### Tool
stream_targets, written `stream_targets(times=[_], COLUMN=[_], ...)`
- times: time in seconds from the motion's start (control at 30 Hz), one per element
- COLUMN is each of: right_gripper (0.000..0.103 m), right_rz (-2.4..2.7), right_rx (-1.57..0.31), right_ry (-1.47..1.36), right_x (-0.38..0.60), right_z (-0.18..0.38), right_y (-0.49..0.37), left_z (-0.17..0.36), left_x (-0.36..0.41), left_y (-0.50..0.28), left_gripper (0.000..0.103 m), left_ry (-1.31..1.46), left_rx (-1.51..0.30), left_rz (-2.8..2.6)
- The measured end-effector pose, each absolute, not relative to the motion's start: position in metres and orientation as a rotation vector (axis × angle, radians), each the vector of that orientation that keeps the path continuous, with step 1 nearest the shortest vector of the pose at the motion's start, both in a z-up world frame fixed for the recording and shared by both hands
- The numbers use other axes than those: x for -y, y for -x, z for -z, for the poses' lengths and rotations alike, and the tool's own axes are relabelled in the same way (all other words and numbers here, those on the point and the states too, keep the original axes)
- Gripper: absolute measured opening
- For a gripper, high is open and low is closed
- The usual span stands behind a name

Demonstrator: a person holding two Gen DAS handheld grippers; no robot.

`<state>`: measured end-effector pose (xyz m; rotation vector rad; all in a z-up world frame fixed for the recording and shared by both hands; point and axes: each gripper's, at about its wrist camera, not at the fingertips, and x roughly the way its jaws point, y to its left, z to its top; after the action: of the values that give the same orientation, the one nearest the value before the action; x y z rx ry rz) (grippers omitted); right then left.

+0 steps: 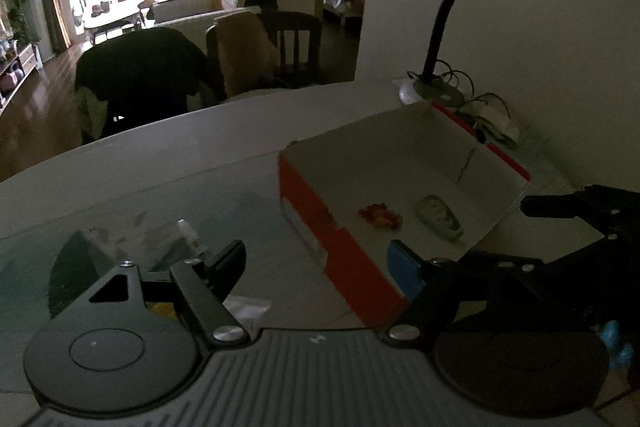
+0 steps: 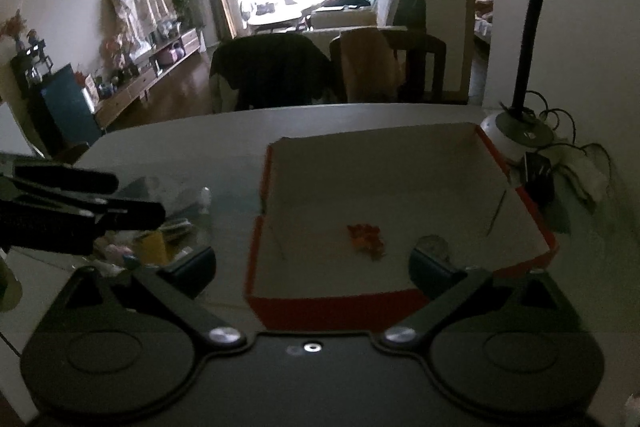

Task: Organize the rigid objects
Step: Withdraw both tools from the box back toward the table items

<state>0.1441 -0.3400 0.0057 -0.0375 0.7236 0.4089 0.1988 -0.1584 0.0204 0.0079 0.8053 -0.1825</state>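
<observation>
Clutter of small rigid items (image 2: 160, 239) lies on the glass-topped table (image 1: 160, 163), left of the shallow red-sided cardboard box with a white floor (image 1: 344, 267); among them a small clear bottle with a white cap (image 1: 188, 233) and a yellow block-like piece (image 2: 154, 247) can be made out, the rest being too blurred to name. Inside the box already rest a small orange-red toy-like piece (image 1: 380, 215), a pale oval gadget (image 1: 438, 217) and a thin metal stick (image 1: 466, 165) leaning against the far wall.

These things look light and stiff, so they should not deform under the pads, but the bottle is likely smooth and may roll or slip; taking it across its body, near the middle, seems safest. The thin stick would be hard to pinch off a flat floor.

Both tools tilt downward over the table. The left gripper (image 1: 320, 259) hovers above the box's near corner, its fingers moderately spread with nothing between them. The right gripper (image 2: 312, 263) hangs over the box's front edge, fingers spread wide and empty.
</observation>
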Motion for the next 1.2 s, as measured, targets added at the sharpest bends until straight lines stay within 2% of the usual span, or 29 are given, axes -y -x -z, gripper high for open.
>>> stream_targets(times=[0.47, 0.6, 1.0, 1.2], right_gripper=[0.102, 0.102, 0.102, 0.102], right_rz=[-0.411, -0.431, -0.460, -0.445], right_rx=[-0.671, -0.673, -0.699, -0.732], right_ry=[-0.006, -0.005, 0.040, 0.090], right_x=[0.288, 0.268, 0.212, 0.198], right_z=[-0.008, -0.004, 0.017, 0.036], right_y=[-0.104, -0.100, -0.095, -0.098], left_z=[-0.021, -0.017, 0.000, 0.021], left_x=[0.100, 0.080, 0.014, -0.032], left_y=[-0.148, -0.138, -0.112, -0.102], left_gripper=[0.085, 0.101, 0.103, 0.103], left_ry=[0.023, 0.041, 0.081, 0.253], left_rx=[-0.747, -0.728, -0.681, -0.733], left_rz=[0.174, 0.157, 0.067, 0.012])
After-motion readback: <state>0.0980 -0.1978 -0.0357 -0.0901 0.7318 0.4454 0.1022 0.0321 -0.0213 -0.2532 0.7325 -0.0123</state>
